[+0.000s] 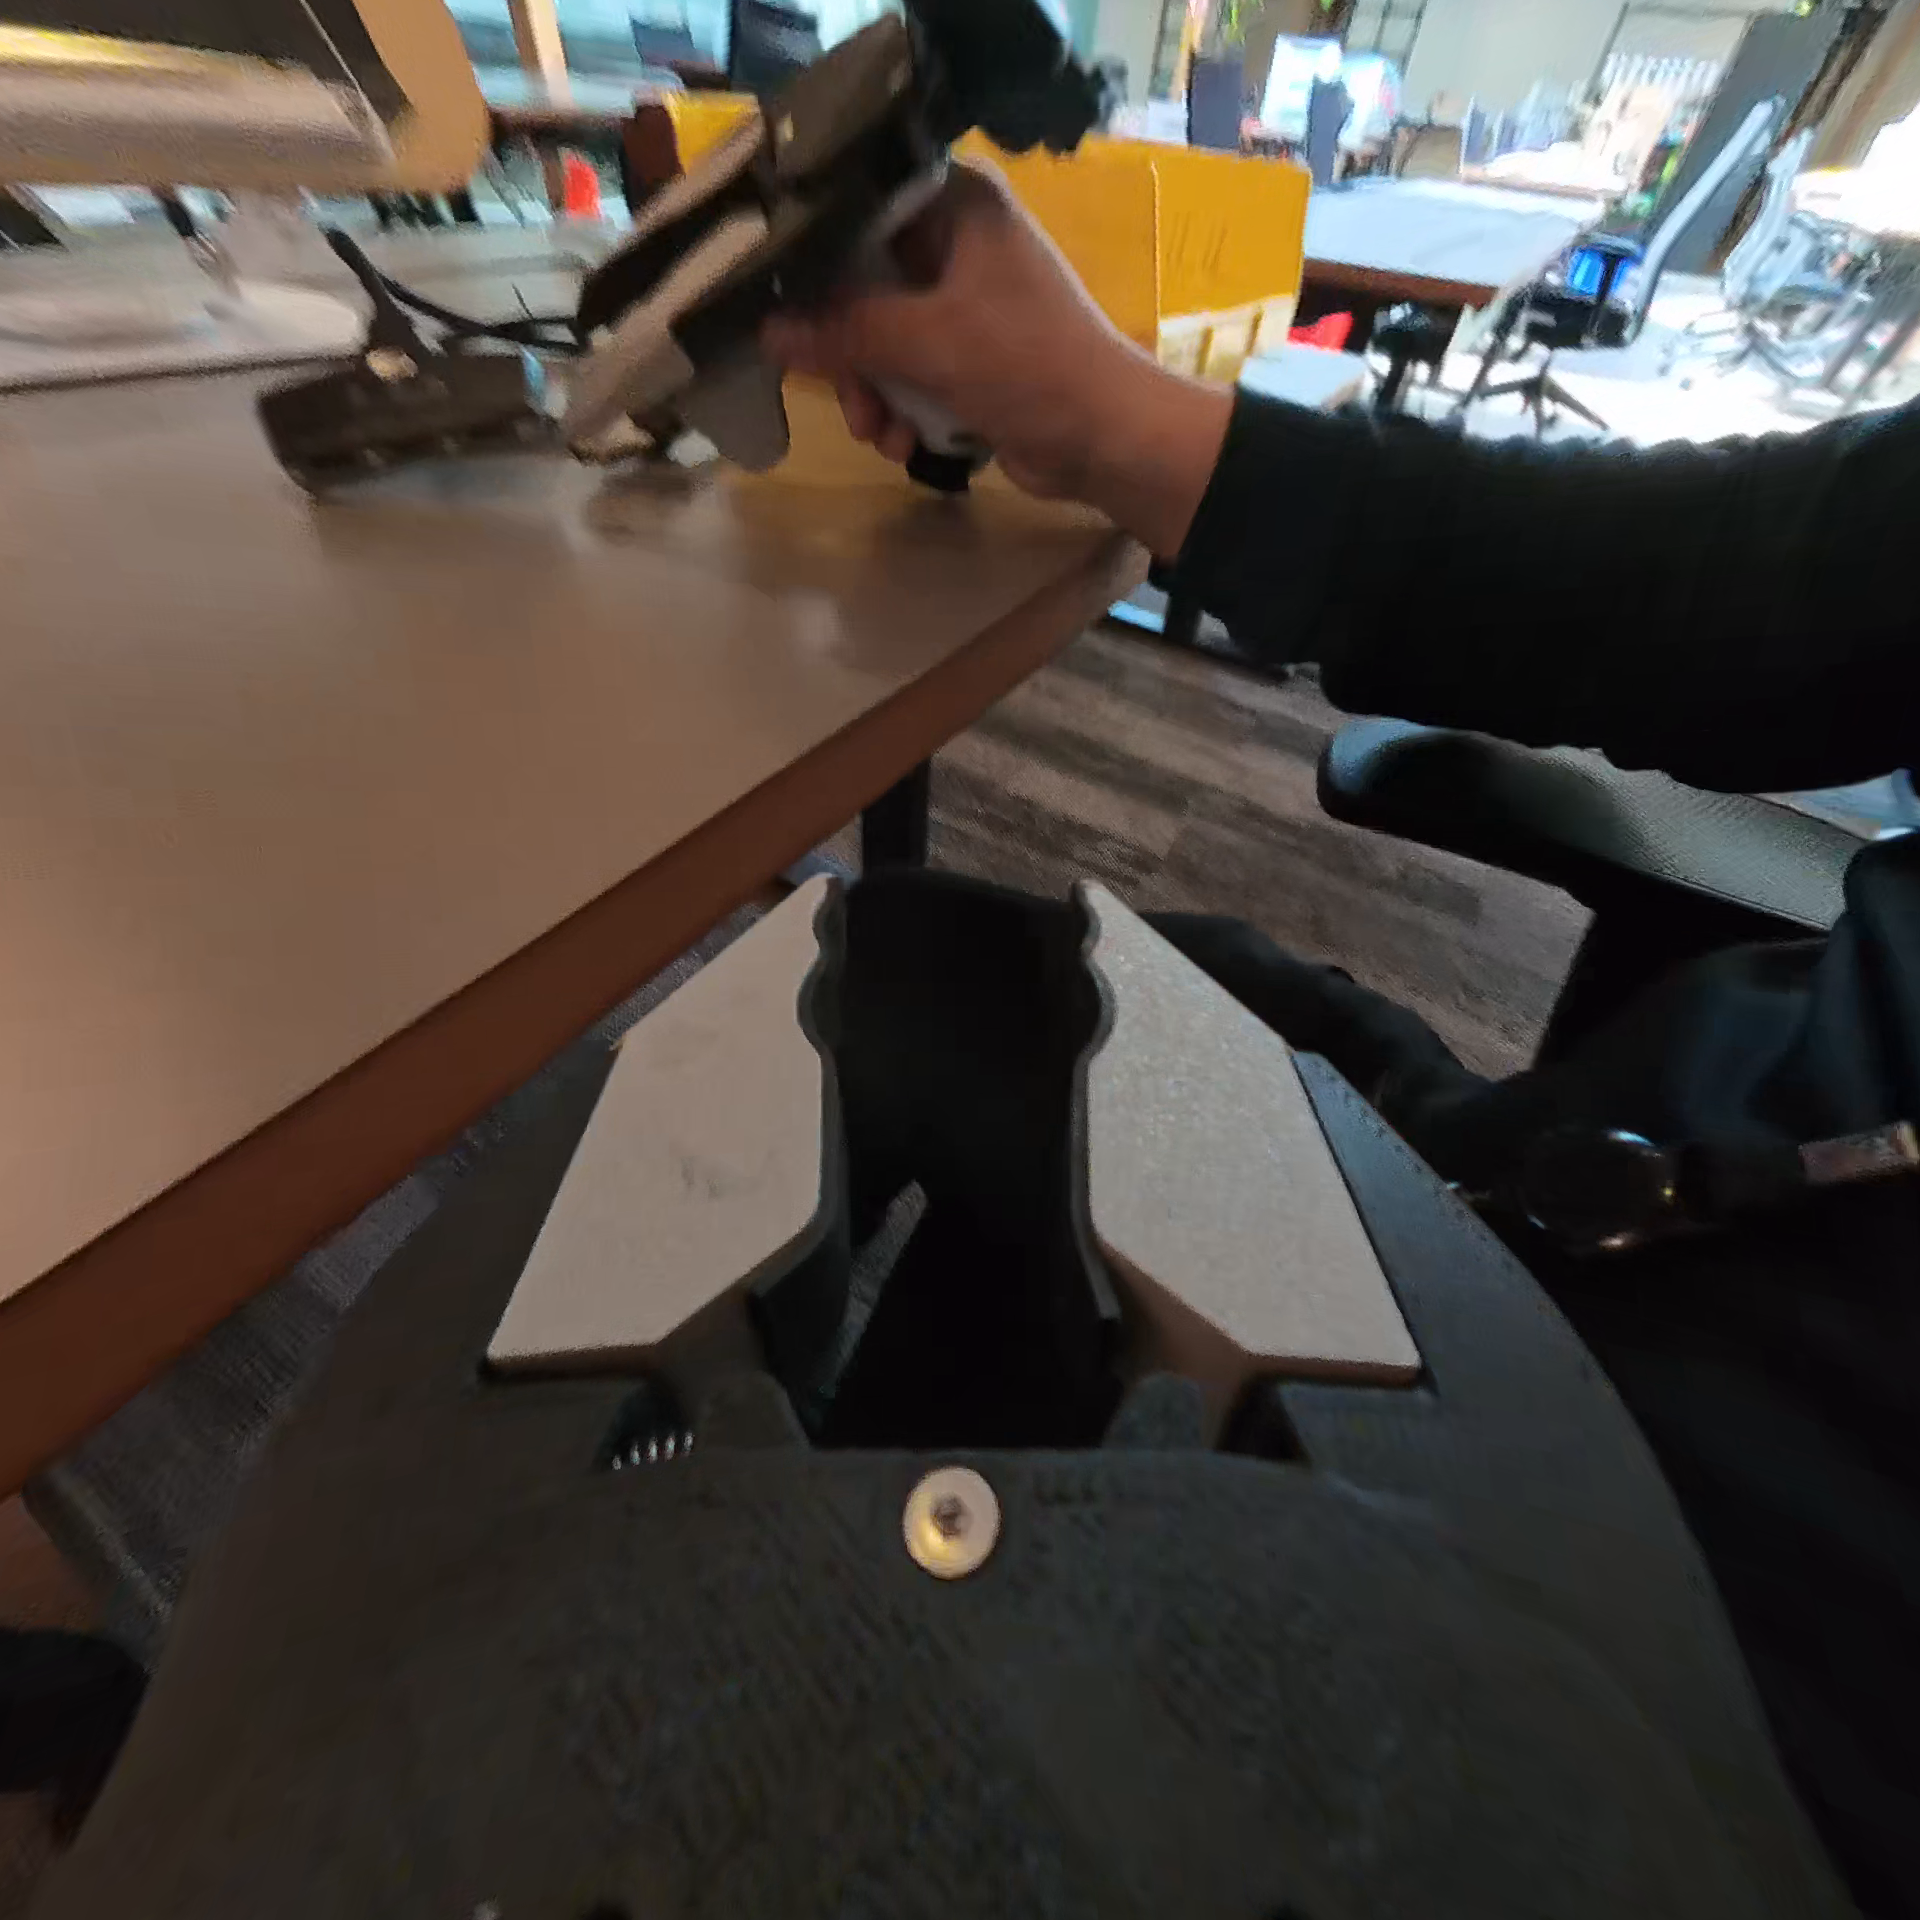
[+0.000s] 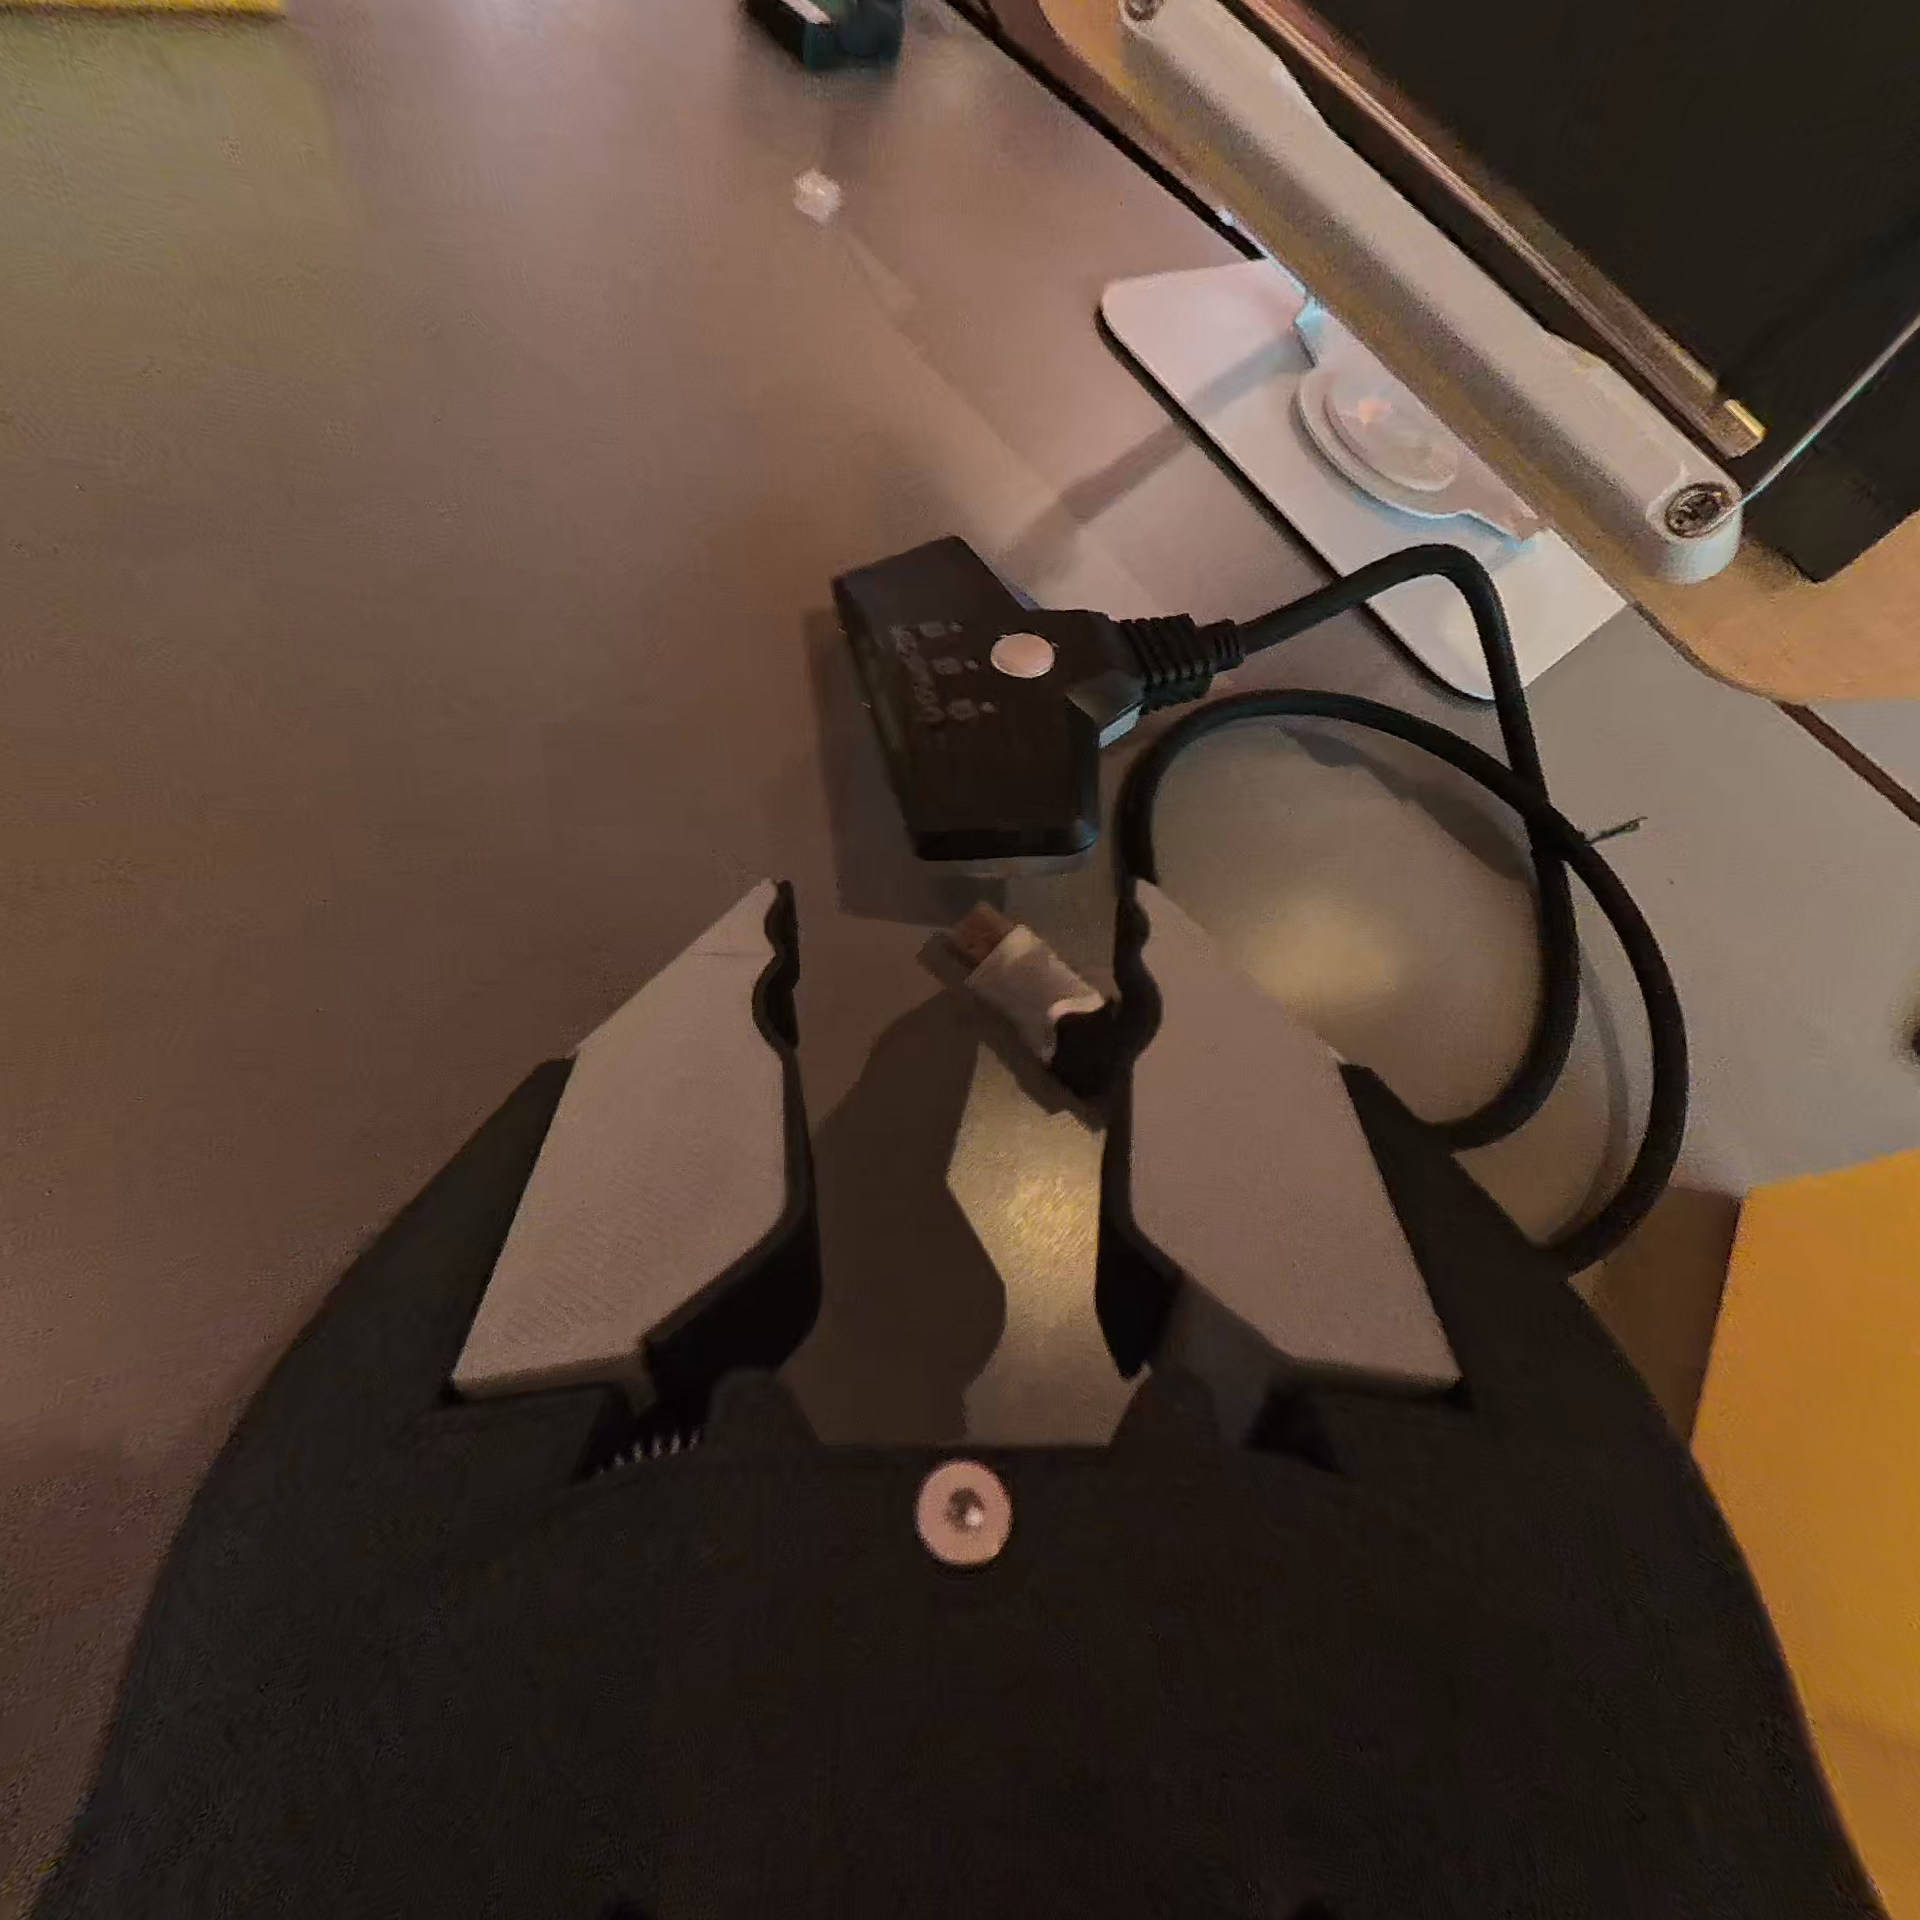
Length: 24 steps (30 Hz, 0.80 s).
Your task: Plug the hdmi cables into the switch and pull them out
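The plug-in step is judged to be in hand: the right tongs [image 2: 956, 935] are spread open over the desk [image 2: 416, 623], the plug [image 2: 1013, 971] lying loose between the tips, just short of the switch [image 2: 977, 717]. The left tongs [image 1: 956, 935], open and empty, are held off the desk edge. Next, the plug must be gripped squarely and lined up with a port
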{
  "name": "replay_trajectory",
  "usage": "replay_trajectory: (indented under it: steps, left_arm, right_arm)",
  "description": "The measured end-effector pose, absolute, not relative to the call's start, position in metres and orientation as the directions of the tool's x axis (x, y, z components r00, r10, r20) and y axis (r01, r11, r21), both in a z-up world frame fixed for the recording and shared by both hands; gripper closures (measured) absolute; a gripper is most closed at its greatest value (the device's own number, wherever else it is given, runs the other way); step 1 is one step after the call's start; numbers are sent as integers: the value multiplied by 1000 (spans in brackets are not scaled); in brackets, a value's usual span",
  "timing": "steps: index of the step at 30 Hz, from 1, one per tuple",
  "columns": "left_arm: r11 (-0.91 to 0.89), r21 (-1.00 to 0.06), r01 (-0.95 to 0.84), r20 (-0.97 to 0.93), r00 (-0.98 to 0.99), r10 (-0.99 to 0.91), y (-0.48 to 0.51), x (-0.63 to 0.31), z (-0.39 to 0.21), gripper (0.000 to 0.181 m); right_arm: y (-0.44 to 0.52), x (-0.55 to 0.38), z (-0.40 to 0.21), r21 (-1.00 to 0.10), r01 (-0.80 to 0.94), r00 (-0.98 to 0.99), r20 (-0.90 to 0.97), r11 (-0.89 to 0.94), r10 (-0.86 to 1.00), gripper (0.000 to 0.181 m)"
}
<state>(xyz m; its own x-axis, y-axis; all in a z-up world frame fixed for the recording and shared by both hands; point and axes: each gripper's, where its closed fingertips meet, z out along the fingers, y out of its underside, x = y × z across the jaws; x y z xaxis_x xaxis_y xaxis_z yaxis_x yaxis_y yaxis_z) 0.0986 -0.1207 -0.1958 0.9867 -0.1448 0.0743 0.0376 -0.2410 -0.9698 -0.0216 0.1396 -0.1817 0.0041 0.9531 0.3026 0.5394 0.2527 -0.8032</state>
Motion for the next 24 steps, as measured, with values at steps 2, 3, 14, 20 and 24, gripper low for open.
replay_trajectory:
  steps: [2, 3, 14, 20, 24]
  left_arm:
    - [-184, -983, 11, 34, 992, -123, -123, 92, -189, 141]
    - [-162, -987, 4, 20, 995, -99, -124, 87, -187, 141]
    - [-44, -995, -87, -82, 991, -106, -110, 68, -178, 146]
    - [5, -990, -139, -139, 985, -102, -117, 63, -182, 163]
    - [-35, -998, 49, 53, 991, -125, -120, 40, -190, 149]
  right_arm:
    - [146, -32, -185, -791, 554, -8, 306, 259, 952, 121]
    - [148, -36, -187, -785, 564, -17, 300, 257, 954, 118]
    - [145, -45, -202, -727, 600, -169, 291, 333, 942, 138]
    - [124, -42, -198, -744, 531, -253, 317, 405, 914, 138]
    - [103, -49, -192, -764, 480, -291, 324, 431, 900, 138]
